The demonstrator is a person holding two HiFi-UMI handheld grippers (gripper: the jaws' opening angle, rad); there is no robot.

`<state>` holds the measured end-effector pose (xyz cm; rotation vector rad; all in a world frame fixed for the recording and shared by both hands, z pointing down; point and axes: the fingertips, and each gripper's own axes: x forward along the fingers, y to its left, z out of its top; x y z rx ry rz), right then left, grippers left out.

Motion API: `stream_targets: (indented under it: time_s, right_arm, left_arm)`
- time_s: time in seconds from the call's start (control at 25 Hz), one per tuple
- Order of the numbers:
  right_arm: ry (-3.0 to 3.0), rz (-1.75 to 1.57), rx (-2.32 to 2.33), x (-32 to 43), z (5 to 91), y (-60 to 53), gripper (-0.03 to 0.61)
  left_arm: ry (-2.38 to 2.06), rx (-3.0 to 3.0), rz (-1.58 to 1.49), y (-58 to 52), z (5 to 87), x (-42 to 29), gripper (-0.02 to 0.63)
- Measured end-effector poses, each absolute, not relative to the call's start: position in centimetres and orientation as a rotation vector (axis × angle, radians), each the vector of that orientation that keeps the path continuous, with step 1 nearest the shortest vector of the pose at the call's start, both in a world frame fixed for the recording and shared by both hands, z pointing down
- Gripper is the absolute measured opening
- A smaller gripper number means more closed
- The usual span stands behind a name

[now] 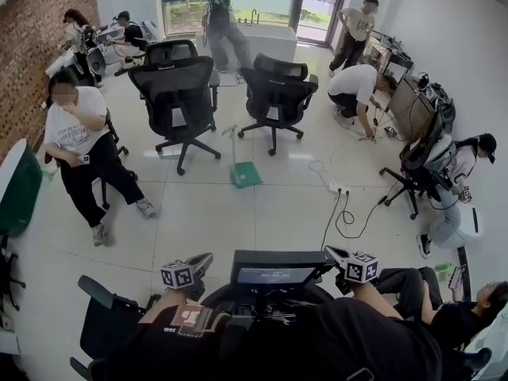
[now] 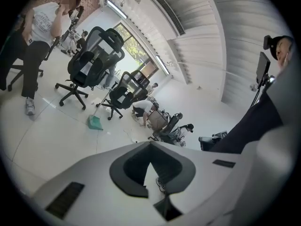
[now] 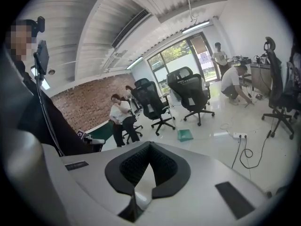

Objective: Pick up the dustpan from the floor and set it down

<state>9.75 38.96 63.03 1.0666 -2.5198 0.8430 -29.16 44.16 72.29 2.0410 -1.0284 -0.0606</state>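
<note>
A green dustpan (image 1: 244,173) with a long thin handle stands on the white tiled floor, near two black office chairs. It also shows small and far off as the dustpan (image 2: 95,122) in the left gripper view and the dustpan (image 3: 185,135) in the right gripper view. My left gripper (image 1: 204,259) and right gripper (image 1: 332,253) hang low at the bottom of the head view, well short of the dustpan. The jaws of both meet at their tips, left gripper (image 2: 151,143) and right gripper (image 3: 150,143), with nothing between them.
Two black office chairs (image 1: 178,94) (image 1: 276,94) stand just beyond the dustpan. A power strip with looping cables (image 1: 343,206) lies to the right. A seated person (image 1: 79,145) is at left, other people are at right and behind. A black chair back (image 1: 274,275) sits between my grippers.
</note>
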Motion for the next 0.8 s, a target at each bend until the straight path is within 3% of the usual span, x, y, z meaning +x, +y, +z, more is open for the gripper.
stream_targets:
  time_s: [0.16,0.4,0.8]
  right_arm:
    - [-2.523,0.839,1.051,8.8,63.7,32.8,0.009]
    - [-2.569,0.805,0.918,13.1,66.7,21.8,0.009]
    - [-2.681,0.756,0.68,21.9,64.5,2.0,0.009]
  left_arm:
    - [-1.015,2.036,-0.05,38.0,73.6,-29.1,0.017]
    - [-1.097,2.021,-0.039,27.3,73.6,-23.9,0.017]
    - [-1.218,1.97,-0.12,10.4,69.2,-10.6,0.017]
